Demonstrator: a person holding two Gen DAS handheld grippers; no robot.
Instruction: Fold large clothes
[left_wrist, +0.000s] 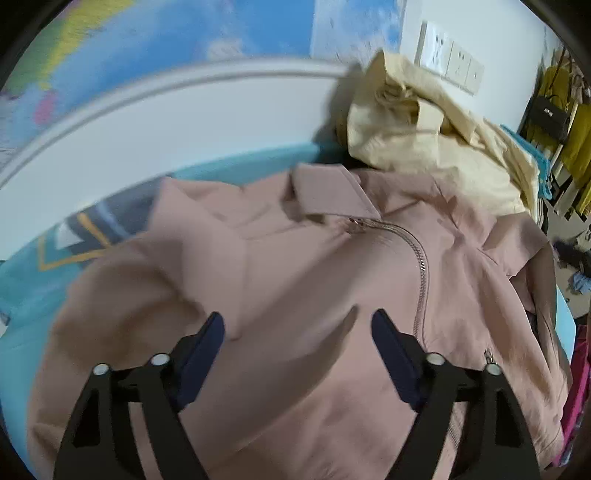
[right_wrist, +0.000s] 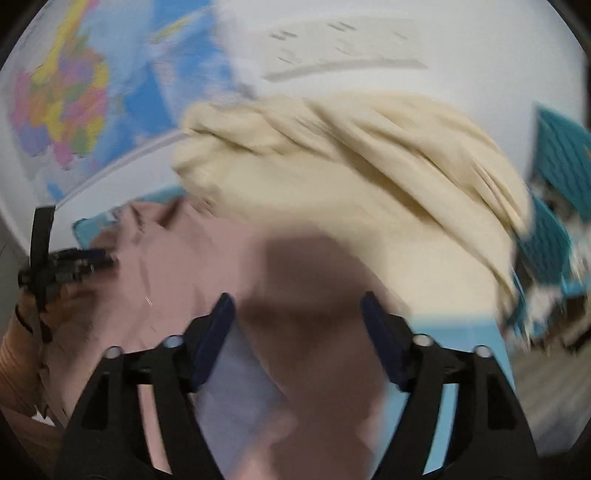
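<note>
Pink jacket (left_wrist: 314, 280): soft, limp, prob. light; take at hem/shoulder. Left gripper (left_wrist: 297, 325) and right gripper (right_wrist: 297, 306) fingers spread, empty.

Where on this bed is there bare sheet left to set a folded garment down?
Bare blue sheet shows left of the pink zip jacket, toward the white headboard, and in the right wrist view a strip below the cream garment. The far right corner is crowded: the cream garment is heaped against the jacket's collar.
</note>
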